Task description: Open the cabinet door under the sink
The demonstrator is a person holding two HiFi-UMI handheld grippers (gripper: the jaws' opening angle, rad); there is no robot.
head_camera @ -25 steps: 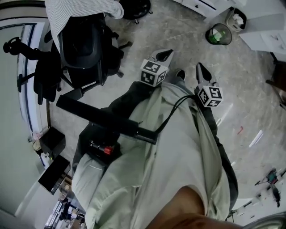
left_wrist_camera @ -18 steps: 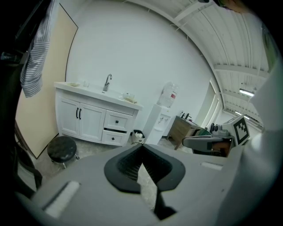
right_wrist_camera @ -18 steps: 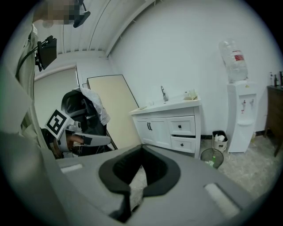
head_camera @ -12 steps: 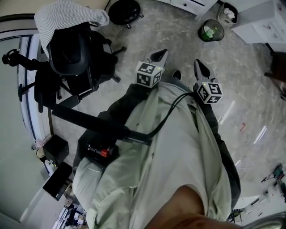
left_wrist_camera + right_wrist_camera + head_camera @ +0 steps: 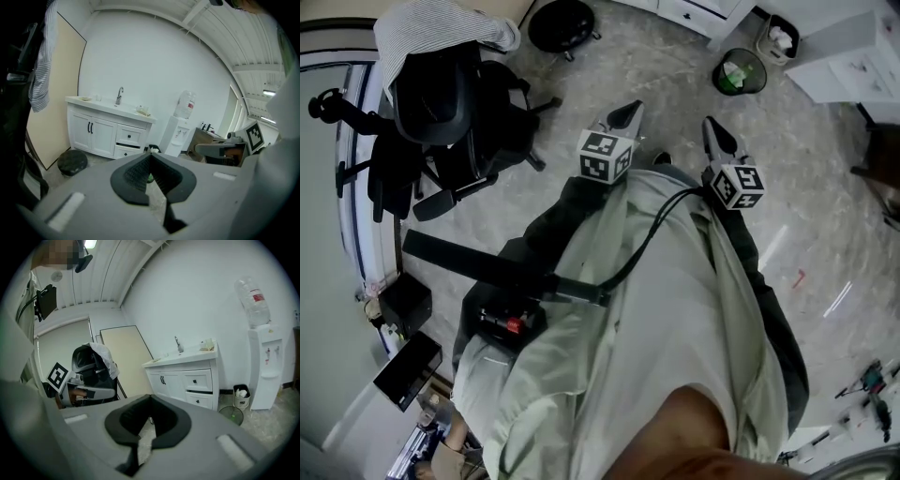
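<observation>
In the head view I can't see either hand. The wearer's pale shirt (image 5: pixel 675 319) covers both arms. Only the marker cubes and jaws of the left gripper (image 5: pixel 625 114) and the right gripper (image 5: pixel 715 139) show past it. The white cabinet (image 5: pixel 694 11) is cut off by the far edge of that view, so I can't make out its front from there.

The left gripper view shows it better. The two doors (image 5: pixel 91 132) sit closed under the sink's tap (image 5: pixel 119 95), far off to the left, with dark handles side by side at the middle. The handles are too small for me to make out their shape.

Both grippers are held out in front of the torso, side by side and apart, pointing away and slightly down at the floor. Both are well apart from the cabinet. The left jaws meet tip to tip with nothing between them. The right jaws are closed the same way and hold nothing.

A black office chair (image 5: pixel 450 103) with striped cloth draped over it stands to the left. A round bin (image 5: pixel 738 73) sits on the floor near the cabinet.
</observation>
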